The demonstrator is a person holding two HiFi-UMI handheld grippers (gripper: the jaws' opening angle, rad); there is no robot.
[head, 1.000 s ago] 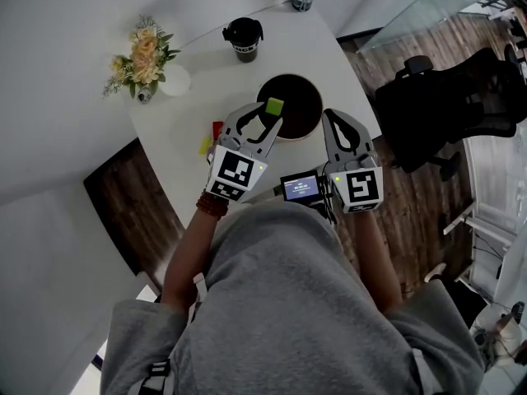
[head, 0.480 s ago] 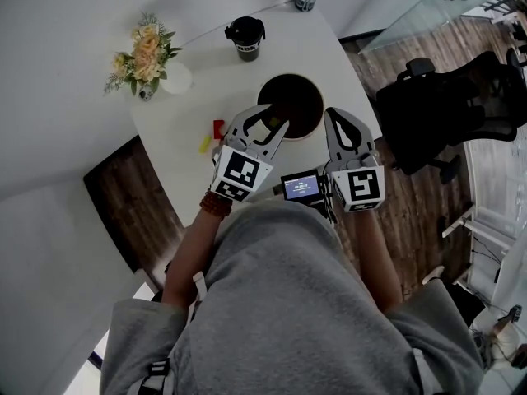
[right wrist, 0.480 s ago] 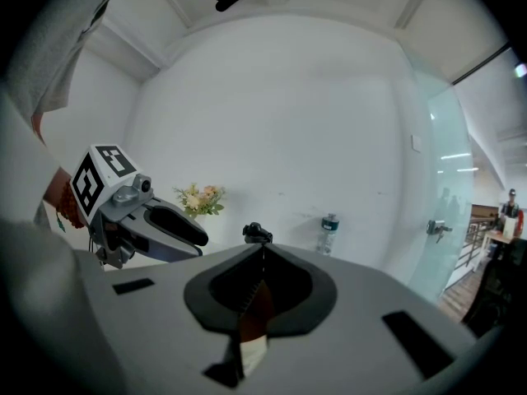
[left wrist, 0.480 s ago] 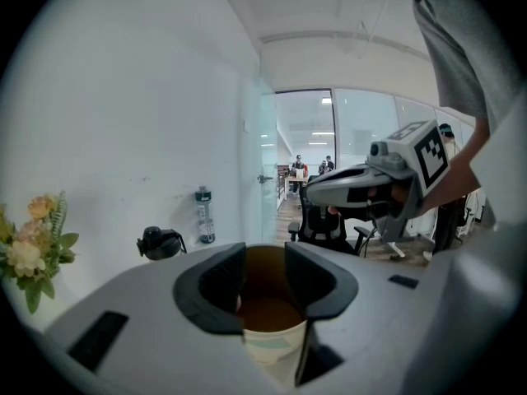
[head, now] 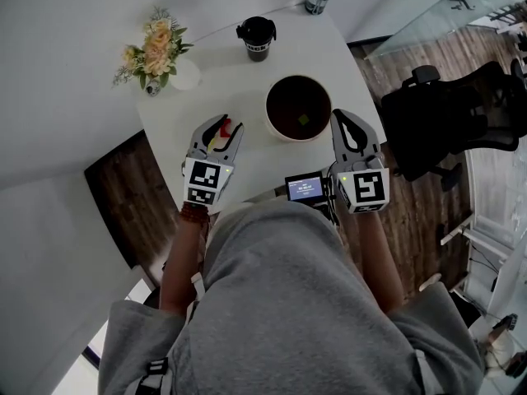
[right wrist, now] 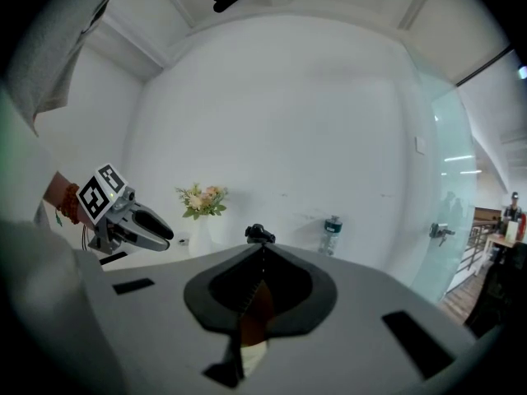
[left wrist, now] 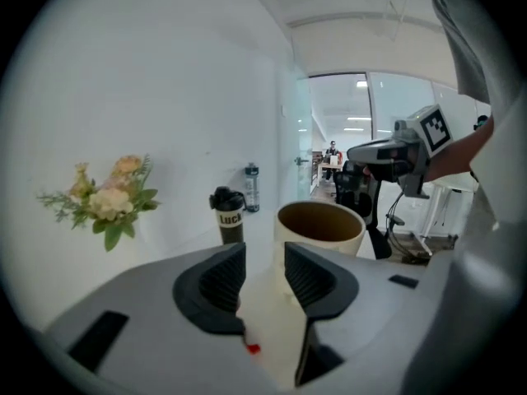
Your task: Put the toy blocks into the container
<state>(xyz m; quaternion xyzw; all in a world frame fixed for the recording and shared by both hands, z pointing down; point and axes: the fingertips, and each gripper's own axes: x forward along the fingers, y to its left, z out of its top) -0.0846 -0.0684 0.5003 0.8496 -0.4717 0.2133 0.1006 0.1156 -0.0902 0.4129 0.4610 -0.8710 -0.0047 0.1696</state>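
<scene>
Soft even daylight; gripper views fisheye-warped, dark-cornered.

The container [head: 267, 109] is standing upright on the table [head: 214, 89]. It is a round tub, white outside and dark brown inside, and one small green block [head: 303, 119] is lying on its floor. To its left, apart from it, a red block [head: 224, 127] is lying on the table between the spread jaws of the left hand-held gripper [head: 221, 132]. A yellow block [head: 212, 143] is lying just beside the red one.
</scene>
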